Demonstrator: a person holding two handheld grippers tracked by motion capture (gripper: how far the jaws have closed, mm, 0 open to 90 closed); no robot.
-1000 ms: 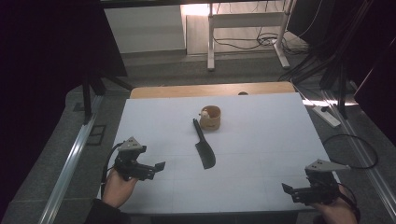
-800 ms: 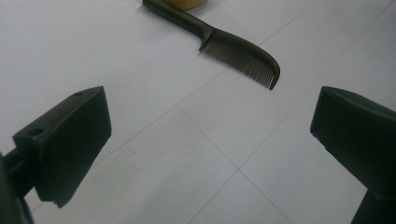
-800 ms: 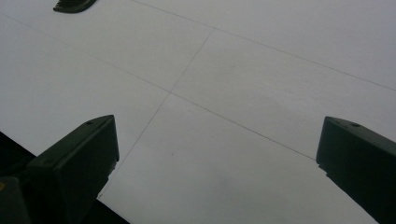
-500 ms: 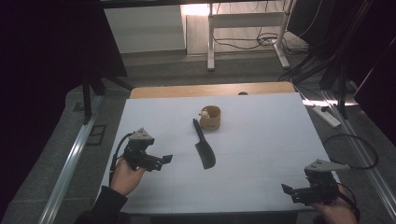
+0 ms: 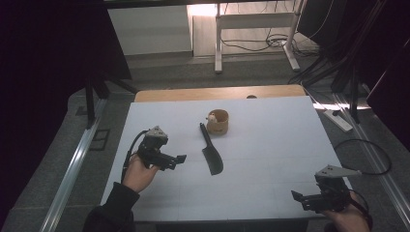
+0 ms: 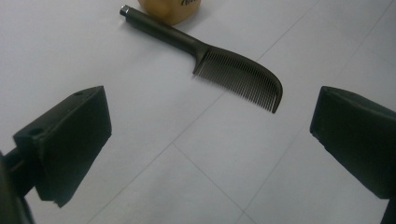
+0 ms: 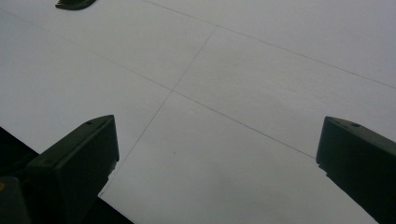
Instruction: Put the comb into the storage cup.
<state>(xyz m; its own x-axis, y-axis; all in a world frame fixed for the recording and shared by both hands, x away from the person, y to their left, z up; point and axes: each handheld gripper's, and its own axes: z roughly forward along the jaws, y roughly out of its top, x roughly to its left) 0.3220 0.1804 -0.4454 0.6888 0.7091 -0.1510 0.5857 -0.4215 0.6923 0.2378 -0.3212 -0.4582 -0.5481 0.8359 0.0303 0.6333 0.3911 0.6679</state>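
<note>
The black comb (image 5: 211,153) lies flat on the white desk (image 5: 270,145) near its middle, handle pointing far and just beside, perhaps touching, a small round wooden cup (image 5: 218,121); its toothed head points near. The left tongs (image 5: 178,159) hover to the left of the comb, jaws spread wide and aimed at it, with nothing between them; in the left gripper view the comb (image 6: 219,58) sits ahead of the open jaws, its teeth turned toward the camera. The right tongs (image 5: 299,199) rest at the near right corner of the desk, well apart from everything, also wide open and empty (the right gripper view takes in bare desk and just the tip of the comb (image 7: 74,4) at its top edge). The main risk, as I judge it, is the comb's low, thin profile: jaws coming down on a flat thing may scrape the desk and push it away rather than grip it. Closing on the teeth instead of the solid spine or handle could let it twist or slip out. A push along the comb's length would drive the handle into the cup (image 6: 169,9) and could shove or tip it. Approaching at a slant may also catch only one edge, leaving the comb to pivot and drop once lifted.
</note>
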